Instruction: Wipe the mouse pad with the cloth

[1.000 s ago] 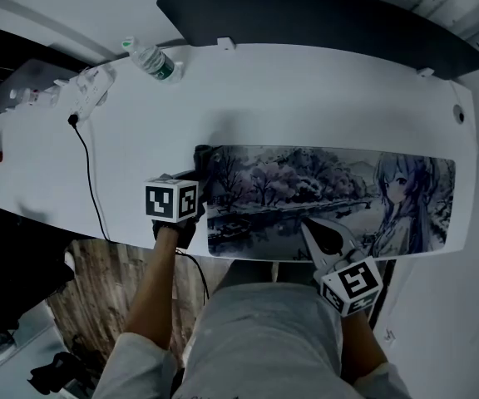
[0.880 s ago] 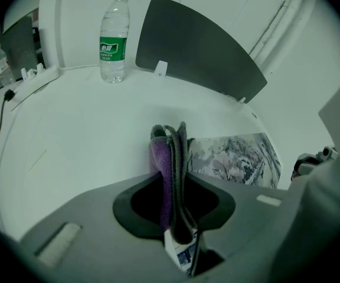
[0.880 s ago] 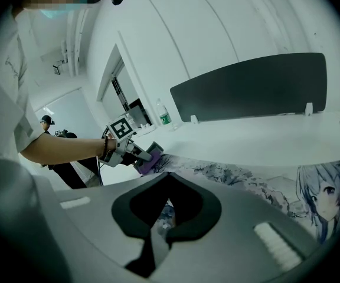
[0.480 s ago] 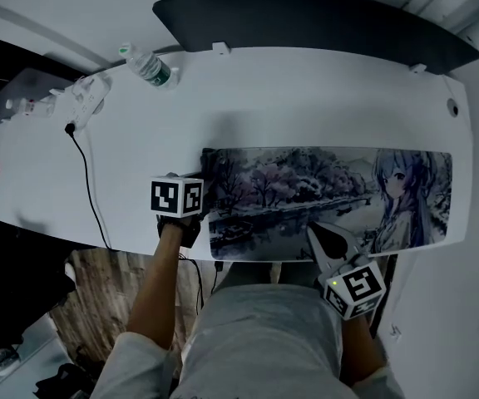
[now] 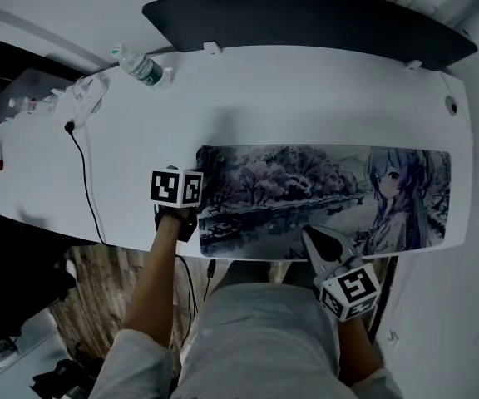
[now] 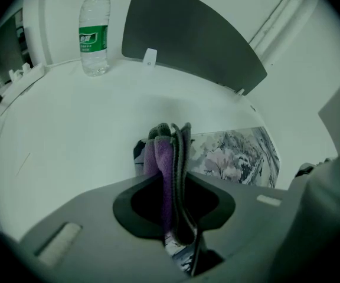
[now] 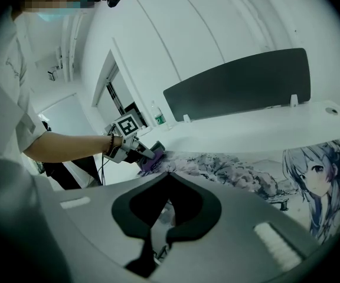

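Observation:
A long printed mouse pad (image 5: 331, 194) lies along the near edge of the white desk (image 5: 306, 98). My left gripper (image 5: 201, 178) is at the pad's left end, shut on a purple and grey cloth (image 6: 169, 143) that hangs folded between its jaws and touches that end. The pad (image 6: 235, 152) runs off to the right of the cloth. My right gripper (image 5: 311, 233) rests over the pad's near edge, shut with nothing in it. In the right gripper view its tips (image 7: 169, 174) meet over the pad (image 7: 258, 175), and the cloth (image 7: 151, 161) shows far left.
A water bottle (image 5: 144, 66) and a power strip (image 5: 86, 96) with a black cable (image 5: 86, 173) lie at the far left of the desk. A dark panel (image 5: 306, 19) stands along the back edge. The desk's near edge drops off just past the pad.
My left gripper with the cloth has shifted slightly toward the far side at the pad's left end. The right gripper has stayed where it was.

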The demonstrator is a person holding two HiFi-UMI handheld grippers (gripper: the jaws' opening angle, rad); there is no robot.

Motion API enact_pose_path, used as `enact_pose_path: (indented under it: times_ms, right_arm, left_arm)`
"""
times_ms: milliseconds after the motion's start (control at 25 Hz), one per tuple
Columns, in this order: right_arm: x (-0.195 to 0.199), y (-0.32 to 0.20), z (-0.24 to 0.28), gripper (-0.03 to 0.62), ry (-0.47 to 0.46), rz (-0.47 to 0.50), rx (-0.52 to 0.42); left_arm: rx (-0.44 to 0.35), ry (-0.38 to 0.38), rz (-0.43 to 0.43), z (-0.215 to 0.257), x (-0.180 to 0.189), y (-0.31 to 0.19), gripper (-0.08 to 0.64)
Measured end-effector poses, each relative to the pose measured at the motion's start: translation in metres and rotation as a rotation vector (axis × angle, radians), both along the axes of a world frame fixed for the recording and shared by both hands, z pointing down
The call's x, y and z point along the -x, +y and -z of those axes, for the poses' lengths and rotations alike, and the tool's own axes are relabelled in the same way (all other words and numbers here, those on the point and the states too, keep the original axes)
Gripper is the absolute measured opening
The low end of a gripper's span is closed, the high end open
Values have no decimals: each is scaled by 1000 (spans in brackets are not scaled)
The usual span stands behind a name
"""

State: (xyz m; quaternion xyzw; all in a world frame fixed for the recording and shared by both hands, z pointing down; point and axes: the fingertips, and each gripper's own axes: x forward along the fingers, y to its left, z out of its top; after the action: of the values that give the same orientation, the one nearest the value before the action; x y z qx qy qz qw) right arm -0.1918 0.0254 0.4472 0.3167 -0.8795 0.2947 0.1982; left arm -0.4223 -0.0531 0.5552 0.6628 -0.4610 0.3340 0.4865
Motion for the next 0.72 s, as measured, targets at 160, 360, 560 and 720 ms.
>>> enact_pose_path:
  times_ms: [160, 360, 560, 720]
  right_arm:
    - [-23, -6, 2, 7, -16, 41, -4]
    - [-54, -13, 6, 6, -27, 72, -7]
    - [-77, -21, 7, 7, -27, 85, -11]
    - [-91, -26, 6, 8, -23, 99, -9]
  left_arm:
    - [2, -53, 15, -2, -17, -6, 104]
    - [18, -61, 72, -2, -31, -8, 104]
    - [20, -93, 78, -3, -47, -12, 103]
    - [21, -100, 73, -3, -67, -14, 103]
